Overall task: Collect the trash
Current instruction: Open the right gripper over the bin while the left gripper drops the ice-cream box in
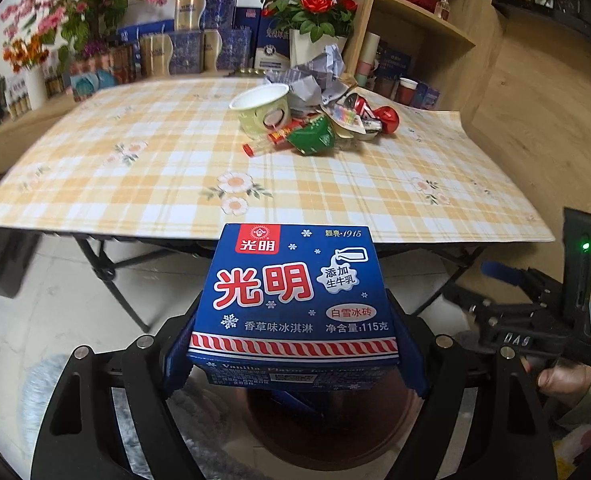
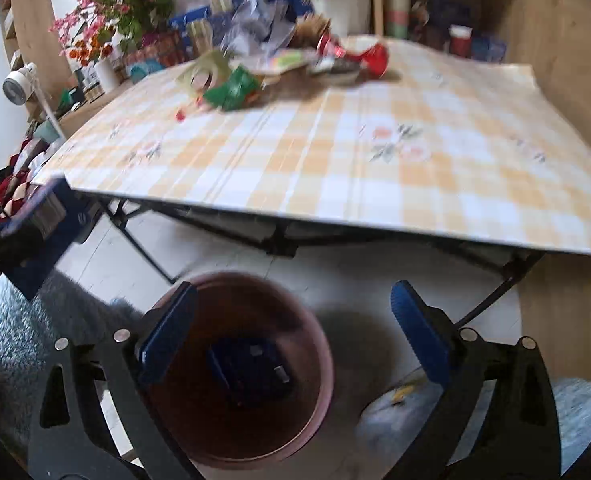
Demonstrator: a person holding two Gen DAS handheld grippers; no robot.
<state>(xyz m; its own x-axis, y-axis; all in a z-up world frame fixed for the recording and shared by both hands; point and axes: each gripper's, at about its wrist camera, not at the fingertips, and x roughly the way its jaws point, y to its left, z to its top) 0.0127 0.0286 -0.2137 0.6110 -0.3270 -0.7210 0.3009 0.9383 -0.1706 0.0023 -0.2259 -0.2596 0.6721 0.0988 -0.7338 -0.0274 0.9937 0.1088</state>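
My left gripper (image 1: 295,356) is shut on a blue ice-cream carton (image 1: 291,300) and holds it over a round brown bin (image 1: 327,424) on the floor, in front of the table. My right gripper (image 2: 295,340) is open and empty above the same bin (image 2: 247,364), which holds a dark blue carton (image 2: 251,368). In the right wrist view the left gripper with its carton (image 2: 39,216) shows at the left edge. A pile of trash (image 1: 315,116) lies at the far side of the table: a pale green paper cup (image 1: 263,110), a green wrapper (image 1: 311,138), crumpled paper (image 1: 315,76), red foil pieces (image 1: 379,114).
The table has a yellow plaid cloth (image 1: 175,172) on folding black legs. Behind it stand flower pots (image 1: 315,20), blue boxes and a wooden shelf (image 1: 427,24). A grey rug (image 2: 23,332) and a white bag (image 2: 403,420) lie on the floor beside the bin.
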